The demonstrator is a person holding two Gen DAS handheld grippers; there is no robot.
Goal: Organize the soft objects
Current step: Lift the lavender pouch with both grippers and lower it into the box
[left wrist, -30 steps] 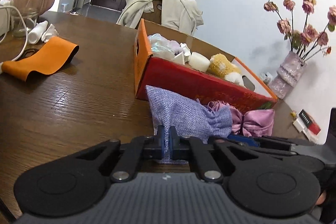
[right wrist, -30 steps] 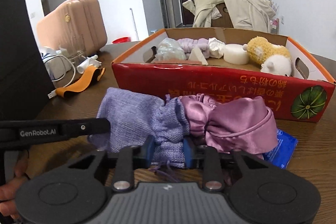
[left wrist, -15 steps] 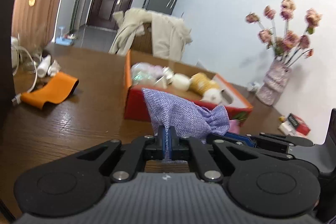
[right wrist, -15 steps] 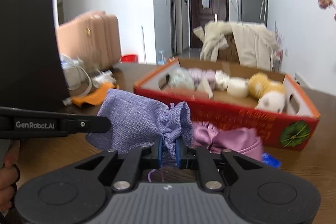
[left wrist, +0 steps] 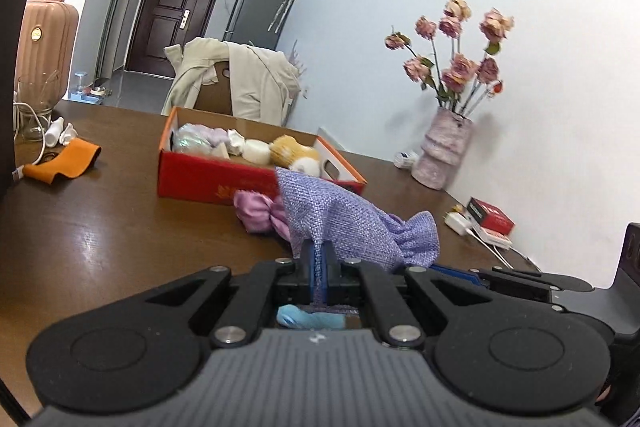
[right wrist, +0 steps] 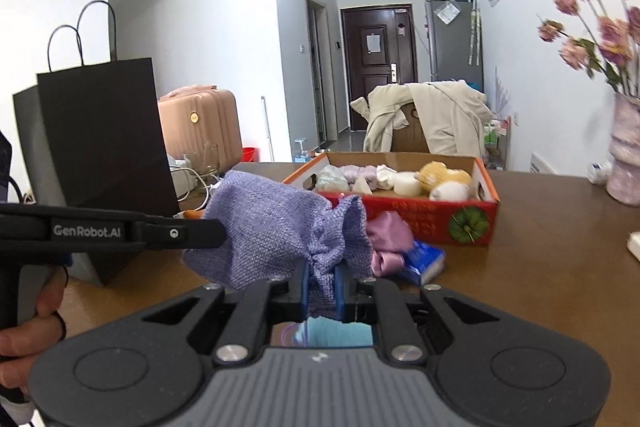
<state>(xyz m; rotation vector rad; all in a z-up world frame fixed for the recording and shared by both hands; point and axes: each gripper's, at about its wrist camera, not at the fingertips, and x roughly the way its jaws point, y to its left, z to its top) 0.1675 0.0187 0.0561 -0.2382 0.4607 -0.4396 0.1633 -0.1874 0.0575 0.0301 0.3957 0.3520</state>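
A lavender woven drawstring pouch (left wrist: 352, 223) hangs in the air above the table, held at both ends. My left gripper (left wrist: 319, 269) is shut on its bottom edge. My right gripper (right wrist: 322, 285) is shut on its gathered neck; the pouch (right wrist: 276, 223) fills the middle of the right wrist view. A pink satin pouch (left wrist: 260, 213) lies on the table in front of the red and orange cardboard box (left wrist: 208, 175), which holds several soft toys and cloths. The box (right wrist: 468, 223) and the pink pouch (right wrist: 390, 235) also show in the right wrist view.
A blue tissue pack (right wrist: 426, 261) lies by the pink pouch. A black paper bag (right wrist: 104, 143) stands at the left. An orange cloth (left wrist: 64, 165), a vase of dried flowers (left wrist: 444, 151), a red packet (left wrist: 490, 219) and a draped chair (left wrist: 236, 83) surround the wooden table (left wrist: 100, 227).
Both grippers have lifted the lavender pouch off the table and pulled back from the box. The pink pouch stays on the table.
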